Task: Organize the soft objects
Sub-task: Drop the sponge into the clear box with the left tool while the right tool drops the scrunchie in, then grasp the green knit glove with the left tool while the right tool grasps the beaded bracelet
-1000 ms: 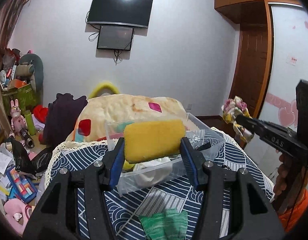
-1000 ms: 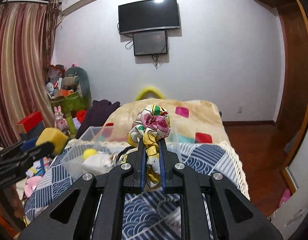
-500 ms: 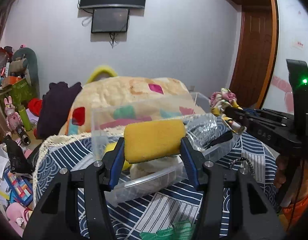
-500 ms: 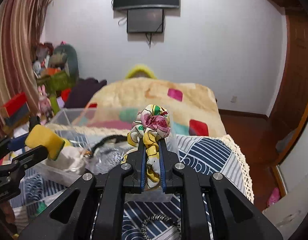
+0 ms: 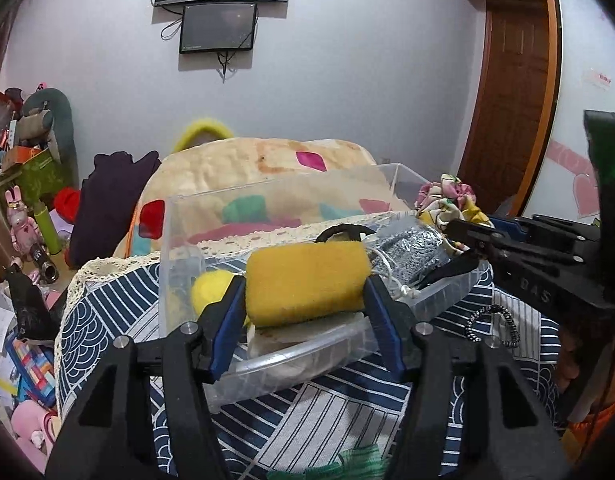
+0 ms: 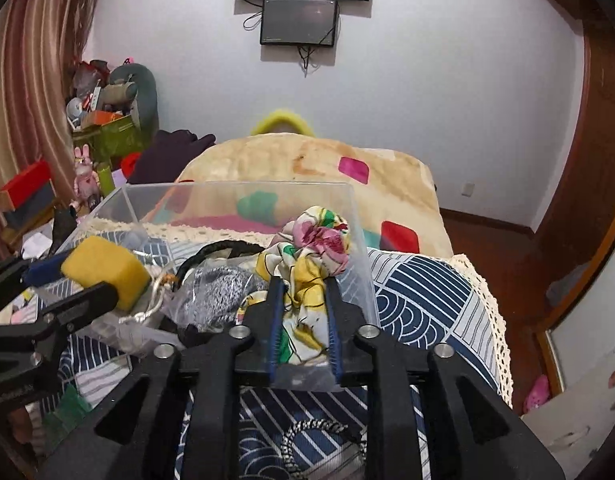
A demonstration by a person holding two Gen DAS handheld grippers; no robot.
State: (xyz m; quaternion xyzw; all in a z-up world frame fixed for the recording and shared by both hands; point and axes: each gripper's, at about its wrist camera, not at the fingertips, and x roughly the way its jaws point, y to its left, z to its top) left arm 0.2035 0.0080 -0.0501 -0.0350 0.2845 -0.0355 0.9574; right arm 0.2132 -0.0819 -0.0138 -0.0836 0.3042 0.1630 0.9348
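Observation:
My left gripper is shut on a yellow sponge and holds it over the near edge of a clear plastic bin. The sponge also shows in the right wrist view. My right gripper has its jaws parted a little around a floral fabric scrunchie, which sits over the bin's right end. The bin holds a yellow ball, a grey mesh pouch, a black band and white cloth.
The bin stands on a blue-and-white patterned cloth. A black-and-white hair tie and a green cloth lie on it near me. A beige blanket lies behind. Toys and boxes clutter the left floor.
Both grippers moved forward and down to the bin. The right jaws have widened around the scrunchie, which now rests at the bin's right end. The left still grips the sponge.

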